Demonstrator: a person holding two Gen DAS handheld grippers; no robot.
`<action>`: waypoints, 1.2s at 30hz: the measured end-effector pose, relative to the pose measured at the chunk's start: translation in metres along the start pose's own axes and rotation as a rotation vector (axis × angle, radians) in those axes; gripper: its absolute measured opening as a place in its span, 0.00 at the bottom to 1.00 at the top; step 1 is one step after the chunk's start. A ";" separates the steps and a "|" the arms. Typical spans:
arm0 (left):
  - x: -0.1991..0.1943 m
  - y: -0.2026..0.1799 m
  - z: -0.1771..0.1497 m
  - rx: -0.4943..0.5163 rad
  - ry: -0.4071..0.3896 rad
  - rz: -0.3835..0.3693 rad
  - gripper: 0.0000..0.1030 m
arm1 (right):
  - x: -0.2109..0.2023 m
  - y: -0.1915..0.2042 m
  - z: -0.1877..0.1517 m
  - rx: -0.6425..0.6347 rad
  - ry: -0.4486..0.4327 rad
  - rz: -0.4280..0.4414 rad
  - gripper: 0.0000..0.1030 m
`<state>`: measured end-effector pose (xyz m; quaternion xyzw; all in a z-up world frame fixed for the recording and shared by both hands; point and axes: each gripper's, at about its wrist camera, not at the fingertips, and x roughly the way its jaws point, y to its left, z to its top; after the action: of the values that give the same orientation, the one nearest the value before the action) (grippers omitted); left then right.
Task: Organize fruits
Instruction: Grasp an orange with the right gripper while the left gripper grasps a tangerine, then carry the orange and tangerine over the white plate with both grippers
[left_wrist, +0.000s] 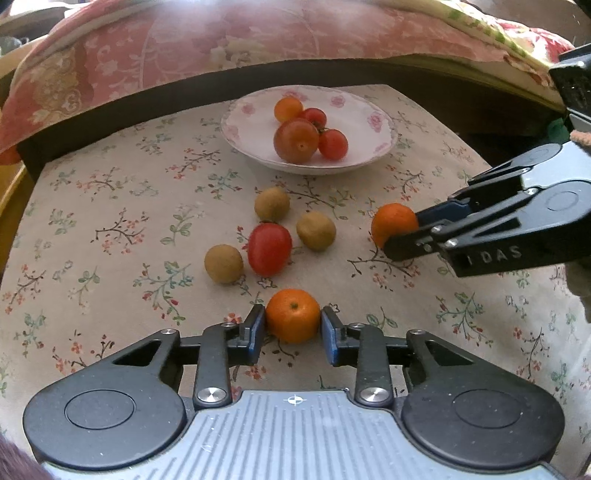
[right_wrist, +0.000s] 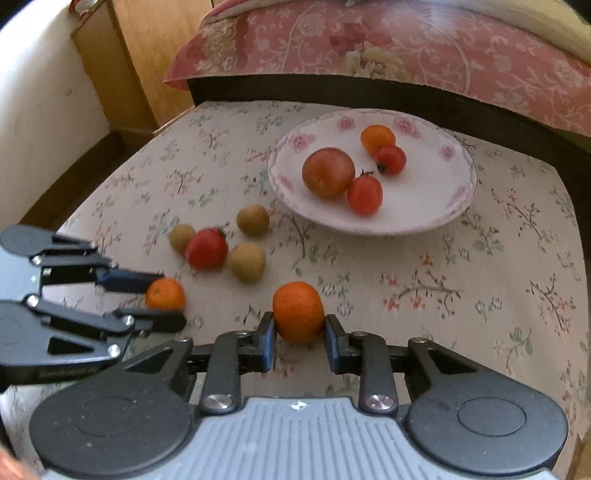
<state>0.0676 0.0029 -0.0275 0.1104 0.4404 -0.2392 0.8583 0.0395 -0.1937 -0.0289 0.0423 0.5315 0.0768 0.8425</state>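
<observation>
We see both grippers low over the floral tablecloth (left_wrist: 110, 206), each set around a small orange fruit. The left gripper (left_wrist: 293, 322) has its blue pads either side of the near orange (left_wrist: 293, 320), pads touching or just about touching the skin; the fruit sits on the cloth. The right gripper (right_wrist: 300, 325) brackets the second orange (right_wrist: 298, 312) the same way, narrow, pads at its flanks; in the left wrist view the far pad is hidden behind the fruit. We cannot tell how firm either grip is.

Between the grippers and the plate (left_wrist: 354, 110) lies a loose cluster: one red tomato (left_wrist: 269, 249) with three brown round fruits (left_wrist: 316, 230) around it, one touching or just beside the tomato.

On the pink-flowered plate we count four pieces: a large reddish-brown tomato (left_wrist: 295, 141), two small red ones, and a small orange one behind.

A pink patterned bedspread (left_wrist: 184, 44) lies beyond the table.
</observation>
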 end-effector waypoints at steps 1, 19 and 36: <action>0.001 -0.001 0.000 0.003 0.000 -0.002 0.41 | -0.001 0.001 -0.002 -0.004 -0.002 0.000 0.29; 0.003 -0.009 -0.004 0.053 -0.011 0.007 0.65 | 0.005 0.005 -0.003 -0.034 -0.039 0.017 0.51; 0.008 -0.007 -0.002 0.040 0.009 0.012 0.83 | 0.004 0.006 -0.005 -0.047 -0.034 -0.018 0.39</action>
<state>0.0666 -0.0050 -0.0344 0.1311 0.4386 -0.2422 0.8554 0.0365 -0.1867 -0.0333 0.0188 0.5156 0.0812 0.8528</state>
